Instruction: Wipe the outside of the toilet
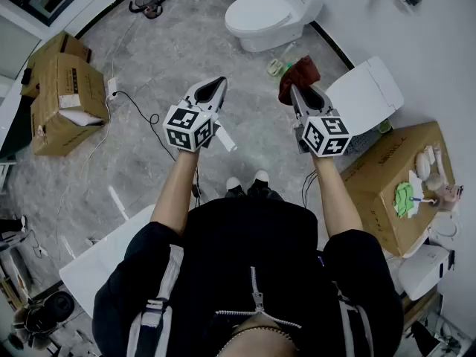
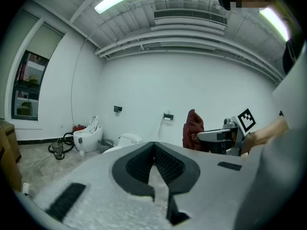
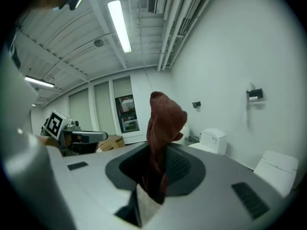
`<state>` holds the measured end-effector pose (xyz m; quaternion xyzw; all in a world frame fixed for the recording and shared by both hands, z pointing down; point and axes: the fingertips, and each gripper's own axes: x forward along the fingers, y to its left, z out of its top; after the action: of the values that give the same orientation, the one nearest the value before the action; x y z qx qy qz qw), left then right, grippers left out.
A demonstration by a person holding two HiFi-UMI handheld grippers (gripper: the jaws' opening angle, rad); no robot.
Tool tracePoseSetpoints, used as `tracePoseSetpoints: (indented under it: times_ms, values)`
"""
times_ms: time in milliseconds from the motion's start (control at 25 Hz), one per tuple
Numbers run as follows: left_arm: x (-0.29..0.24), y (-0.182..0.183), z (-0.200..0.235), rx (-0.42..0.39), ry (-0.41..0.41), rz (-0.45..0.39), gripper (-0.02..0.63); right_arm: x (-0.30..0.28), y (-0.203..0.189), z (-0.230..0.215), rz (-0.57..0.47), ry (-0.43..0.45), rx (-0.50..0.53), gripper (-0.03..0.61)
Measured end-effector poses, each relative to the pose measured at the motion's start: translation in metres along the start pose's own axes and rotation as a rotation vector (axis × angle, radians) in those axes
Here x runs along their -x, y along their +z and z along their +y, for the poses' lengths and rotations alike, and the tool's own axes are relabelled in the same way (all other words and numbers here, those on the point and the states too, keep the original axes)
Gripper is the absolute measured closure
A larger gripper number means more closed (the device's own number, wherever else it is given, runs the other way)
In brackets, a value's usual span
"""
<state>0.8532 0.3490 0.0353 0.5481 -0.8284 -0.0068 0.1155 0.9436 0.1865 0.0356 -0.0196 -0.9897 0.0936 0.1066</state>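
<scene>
The white toilet (image 1: 274, 12) stands against the far wall, lid down; it also shows as the toilet (image 2: 127, 140) in the left gripper view and as the toilet (image 3: 214, 140) in the right gripper view. My right gripper (image 1: 296, 94) is shut on a dark red cloth (image 1: 300, 76), which stands up from the jaws as a bunched cloth (image 3: 163, 126). My left gripper (image 1: 216, 86) is shut with nothing in it, its jaws meeting at the tip (image 2: 154, 147). Both grippers hang in the air well short of the toilet.
A second white toilet lid (image 1: 366, 95) lies at the right, and another toilet with a raised lid (image 2: 88, 135) stands far left. Cardboard boxes sit at the left (image 1: 63, 103) and right (image 1: 394, 181). A cable (image 1: 137, 106) trails over the grey floor, and a green bottle (image 1: 277, 67) stands by the toilet.
</scene>
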Motion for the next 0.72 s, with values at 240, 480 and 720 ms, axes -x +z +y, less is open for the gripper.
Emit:
tracePoseSetpoints:
  times_ms: [240,480,720]
  values:
    - [-0.016,-0.006,-0.017,0.003,0.001,0.008,0.615,0.009,-0.003,-0.020,-0.002,-0.010,0.002,0.488]
    - [-0.033,0.000,-0.026,-0.007,0.024,0.002,0.615,0.012,0.003,-0.038,-0.009,-0.004,0.012,0.486]
    - [-0.049,0.006,-0.037,-0.011,0.046,-0.009,0.615,0.017,0.009,-0.057,-0.007,0.018,0.019,0.486]
